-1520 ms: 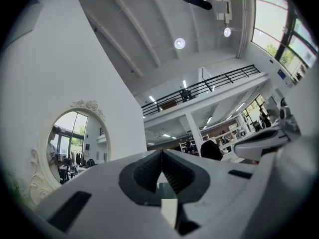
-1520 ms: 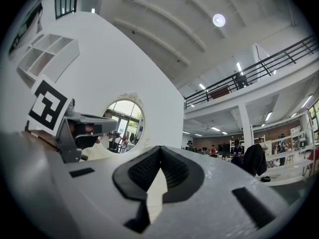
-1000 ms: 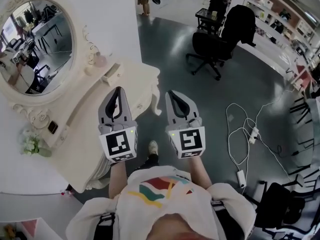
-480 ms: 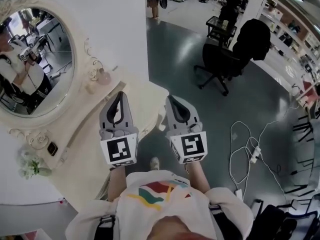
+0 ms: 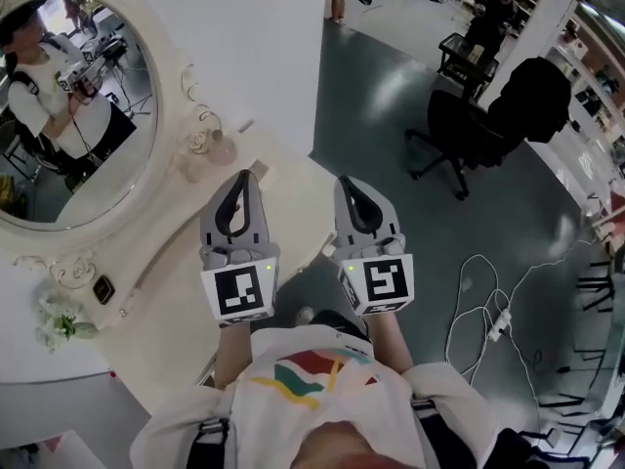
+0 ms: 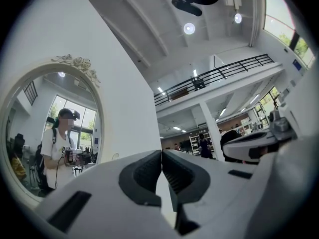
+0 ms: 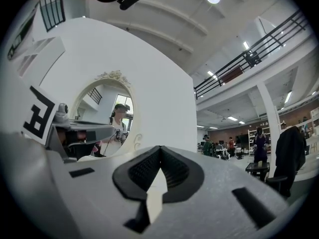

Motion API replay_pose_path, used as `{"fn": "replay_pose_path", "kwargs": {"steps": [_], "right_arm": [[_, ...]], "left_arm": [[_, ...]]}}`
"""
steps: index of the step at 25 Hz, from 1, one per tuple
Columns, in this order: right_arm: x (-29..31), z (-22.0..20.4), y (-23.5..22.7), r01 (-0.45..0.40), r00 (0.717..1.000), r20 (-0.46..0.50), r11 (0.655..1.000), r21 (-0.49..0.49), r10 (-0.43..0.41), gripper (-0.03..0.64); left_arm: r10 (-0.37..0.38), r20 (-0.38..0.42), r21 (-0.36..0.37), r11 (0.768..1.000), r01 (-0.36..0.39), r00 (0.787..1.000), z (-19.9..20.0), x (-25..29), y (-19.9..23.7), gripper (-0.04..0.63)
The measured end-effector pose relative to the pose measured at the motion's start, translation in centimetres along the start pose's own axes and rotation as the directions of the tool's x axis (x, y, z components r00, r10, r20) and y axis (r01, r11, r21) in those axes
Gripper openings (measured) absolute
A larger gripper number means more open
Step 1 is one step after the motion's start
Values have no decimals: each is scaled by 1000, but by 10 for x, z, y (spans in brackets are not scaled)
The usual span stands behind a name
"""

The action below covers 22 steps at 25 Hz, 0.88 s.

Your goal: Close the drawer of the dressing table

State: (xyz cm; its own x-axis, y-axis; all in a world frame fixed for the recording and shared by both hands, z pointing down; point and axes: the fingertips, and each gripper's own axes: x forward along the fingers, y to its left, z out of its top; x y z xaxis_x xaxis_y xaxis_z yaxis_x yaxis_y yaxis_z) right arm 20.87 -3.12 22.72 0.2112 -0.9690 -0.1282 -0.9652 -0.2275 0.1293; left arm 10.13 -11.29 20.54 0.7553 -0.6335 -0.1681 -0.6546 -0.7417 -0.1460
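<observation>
Both tools are held pressed together and empty, the left tool (image 5: pixel 243 177) above the dressing table's counter (image 5: pixel 171 306) and nearer than the right tool (image 5: pixel 345 183), while the drawer, judged to lie below-left, is not made out.

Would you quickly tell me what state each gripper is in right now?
Left gripper: closed, jaws together, nothing between them.
Right gripper: closed, jaws together, nothing held.
</observation>
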Motion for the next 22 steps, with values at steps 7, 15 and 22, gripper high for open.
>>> {"fn": "replay_pose_path", "kwargs": {"steps": [7,15,22], "right_arm": [[26,-7,12,-54,998,-10,997,53,54,0],[60,-17,29,-168,985,-24,985,32,169,0],[77,-29,31,-247,966,-62,968,53,250,0]], "left_arm": [[71,-53,-9,997,-72,996,-14,8,24,6],[188,-76,-29,981,-191,979,-30,17,51,6],[230,-113,-6,973,-232,966,-37,24,52,6]]}}
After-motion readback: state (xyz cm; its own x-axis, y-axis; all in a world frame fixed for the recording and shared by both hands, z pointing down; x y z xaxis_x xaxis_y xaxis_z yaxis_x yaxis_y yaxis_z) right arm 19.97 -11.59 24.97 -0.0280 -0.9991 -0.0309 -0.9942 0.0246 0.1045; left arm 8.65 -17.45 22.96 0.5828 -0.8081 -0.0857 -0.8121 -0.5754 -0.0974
